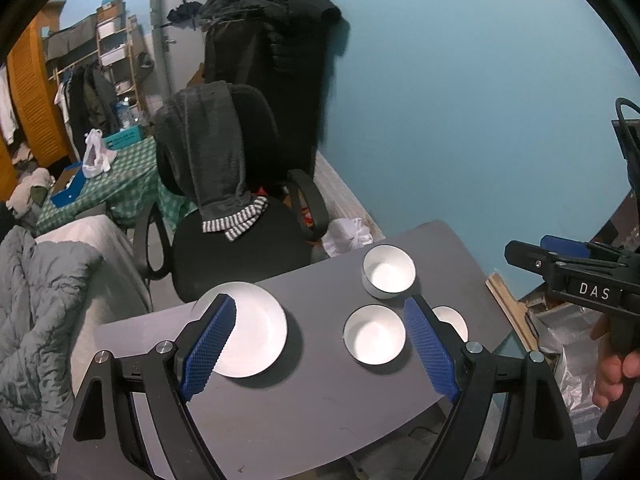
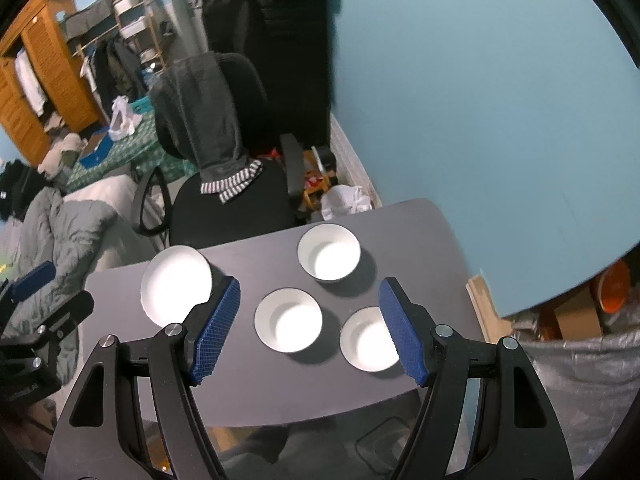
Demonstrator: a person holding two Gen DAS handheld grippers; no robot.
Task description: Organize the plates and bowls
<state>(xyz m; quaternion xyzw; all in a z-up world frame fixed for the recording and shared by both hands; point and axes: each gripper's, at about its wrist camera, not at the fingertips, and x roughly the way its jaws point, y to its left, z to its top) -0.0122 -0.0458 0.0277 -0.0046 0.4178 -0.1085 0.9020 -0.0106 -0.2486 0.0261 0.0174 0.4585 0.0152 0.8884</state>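
Note:
On the grey table lie a white plate at the left and three white bowls: one far, one in the middle, and one half hidden behind my finger. My left gripper hovers above the table, open and empty. In the right wrist view the plate and the far, middle and near-right bowls sit apart on the table. My right gripper hangs open above them and holds nothing.
A black office chair with a grey towel draped over it stands right behind the table. A blue wall runs along the right side. A hand holds the right gripper. Bedding lies at the left.

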